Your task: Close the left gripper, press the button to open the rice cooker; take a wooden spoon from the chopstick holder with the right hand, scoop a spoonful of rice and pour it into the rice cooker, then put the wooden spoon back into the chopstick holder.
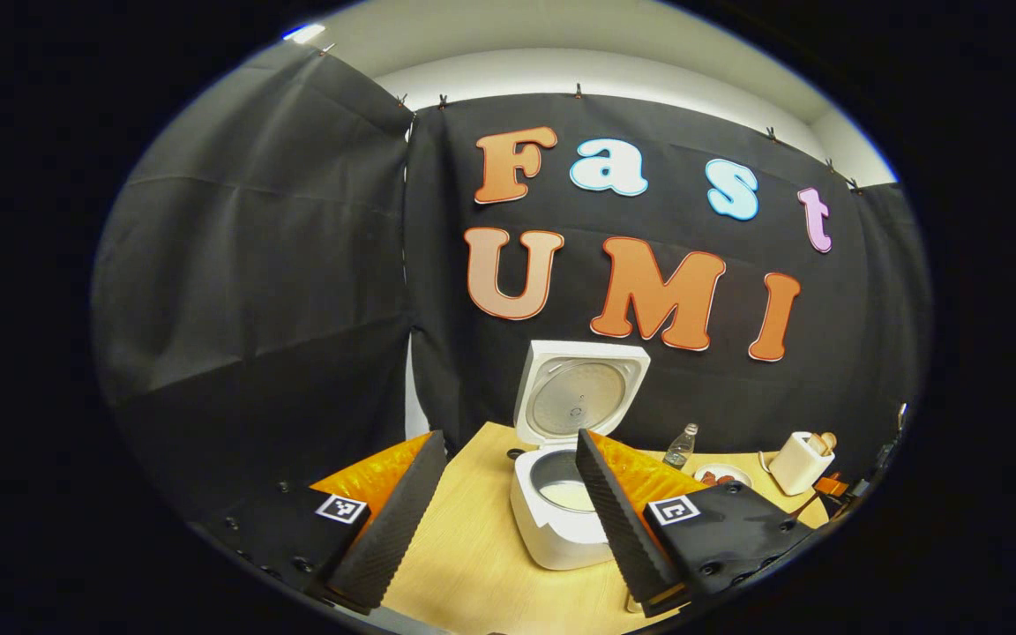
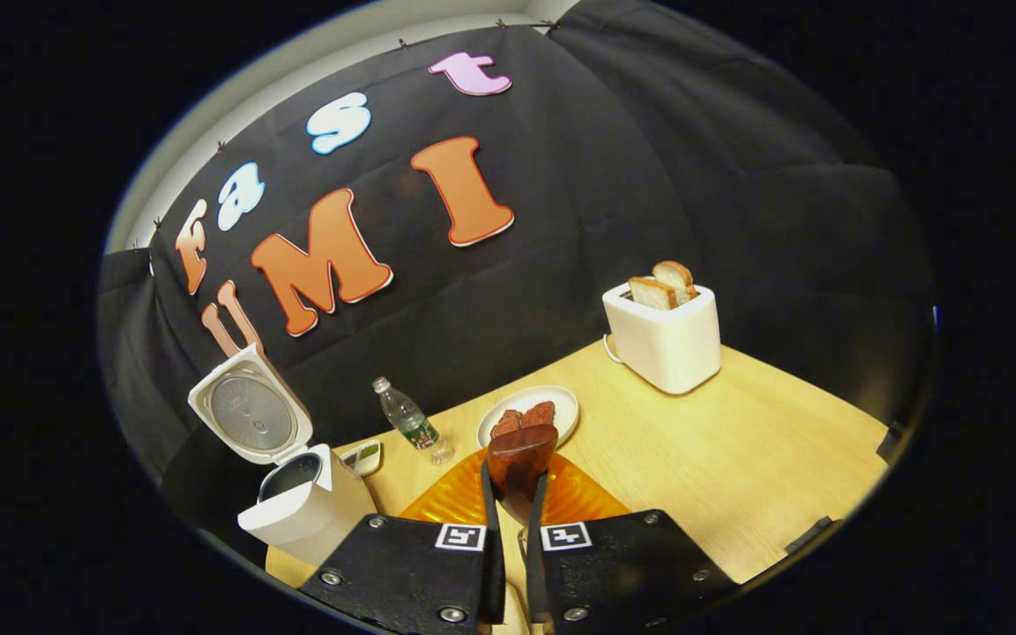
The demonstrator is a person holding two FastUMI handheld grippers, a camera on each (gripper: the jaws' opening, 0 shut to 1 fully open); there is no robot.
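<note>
The white rice cooker (image 1: 561, 529) stands on the wooden table (image 1: 473, 564) with its lid (image 1: 580, 392) swung up; something pale lies in its inner pot (image 1: 570, 496). My left gripper (image 1: 508, 441) is open wide in front of it and holds nothing. In the right gripper view the rice cooker (image 2: 310, 511) sits at lower left, lid (image 2: 248, 414) up. My right gripper (image 2: 515, 483) is shut on a dark wooden spoon (image 2: 521, 457), whose bowl sticks out past the fingertips above the table. I cannot tell if the spoon carries rice.
A small water bottle (image 2: 407, 422) stands right of the cooker beside a little dish (image 2: 365, 457). Behind the spoon lies a white plate (image 2: 561, 401) with reddish-brown food. A white toaster (image 2: 665, 339) with two bread slices stands at the far right.
</note>
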